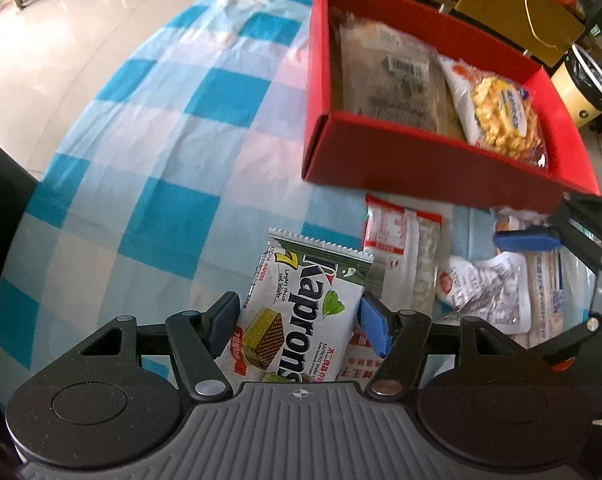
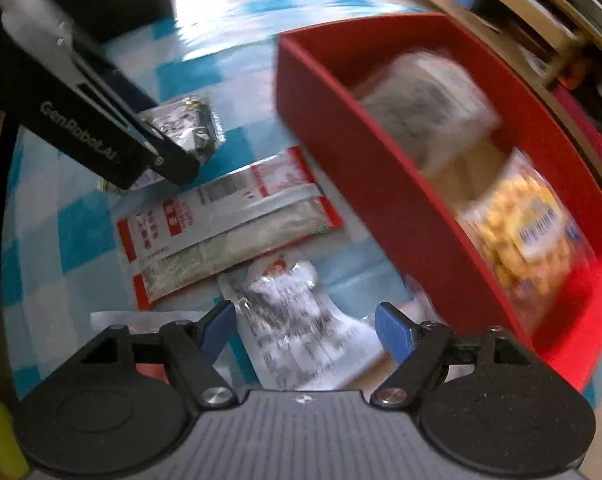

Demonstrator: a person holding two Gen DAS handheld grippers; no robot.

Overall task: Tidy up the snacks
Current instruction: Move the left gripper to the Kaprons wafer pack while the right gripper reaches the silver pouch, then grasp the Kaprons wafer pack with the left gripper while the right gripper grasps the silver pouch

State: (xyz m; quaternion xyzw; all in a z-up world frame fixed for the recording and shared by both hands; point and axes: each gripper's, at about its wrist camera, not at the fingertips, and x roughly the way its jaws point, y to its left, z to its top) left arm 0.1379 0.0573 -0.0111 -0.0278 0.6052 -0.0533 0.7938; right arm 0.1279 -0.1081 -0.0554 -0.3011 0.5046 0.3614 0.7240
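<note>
Left tongs (image 1: 299,322) clamped across flat green-and-white foil wafer packet (image 1: 301,312): light, slippery, crushable; edge grip judged sound. Right tongs (image 2: 305,330) wide, empty.

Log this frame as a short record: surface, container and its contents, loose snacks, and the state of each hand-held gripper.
surface: blue-and-white checked cloth
container: red box, open top
in box: brown packet; popcorn bag
loose on cloth: red-and-white packet; crinkled white packet
left hand-held gripper: pads against the sides of the Kaprons wafer pack
right hand-held gripper: open above the crinkled white packet, not gripping
</note>
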